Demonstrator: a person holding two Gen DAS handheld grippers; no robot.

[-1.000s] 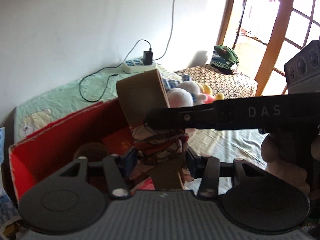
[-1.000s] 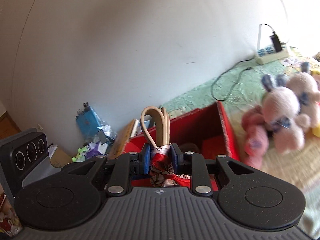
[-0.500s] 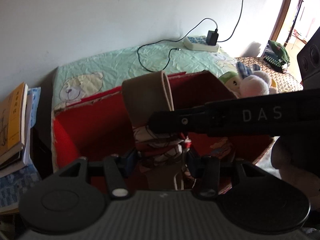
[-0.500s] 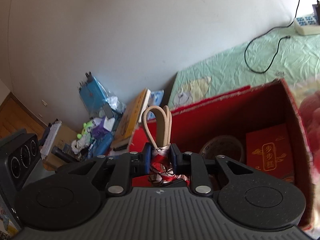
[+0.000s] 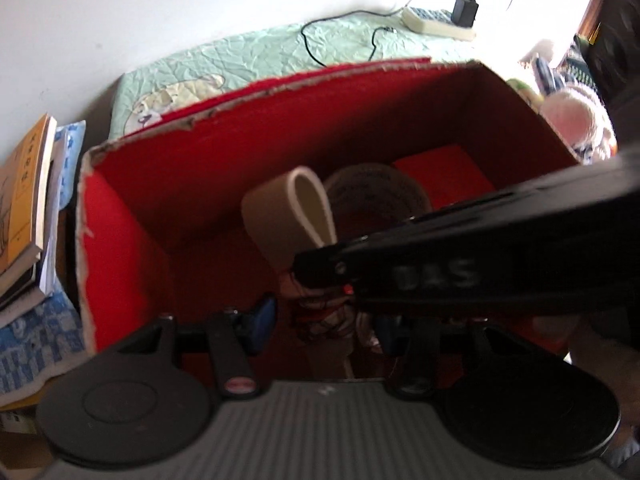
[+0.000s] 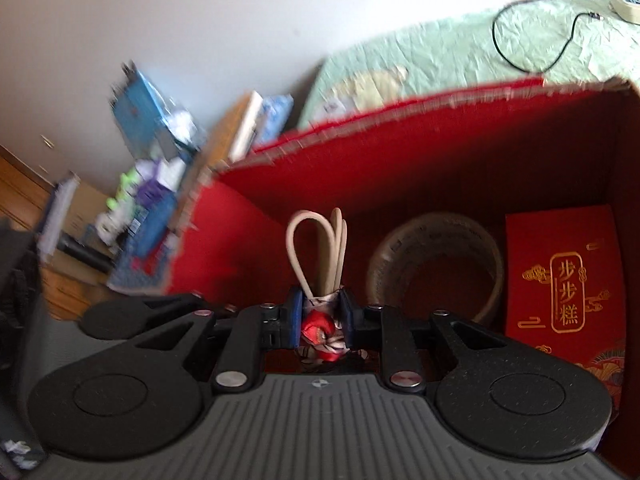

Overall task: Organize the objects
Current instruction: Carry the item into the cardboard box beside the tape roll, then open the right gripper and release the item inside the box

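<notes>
You're mid-placement: right hand-held gripper (image 6: 320,316) is clenched on the patterned cloth bundle (image 6: 322,330) with beige loop handles (image 6: 318,248), held over the red box (image 5: 280,136), inside its rim. Left hand-held gripper (image 5: 324,322) sits spread either side of the bundle, not pinching it. Box already holds a tape roll (image 6: 436,264) and a red packet (image 6: 564,276). Next: lower into the bare floor left of the roll, then let go
</notes>
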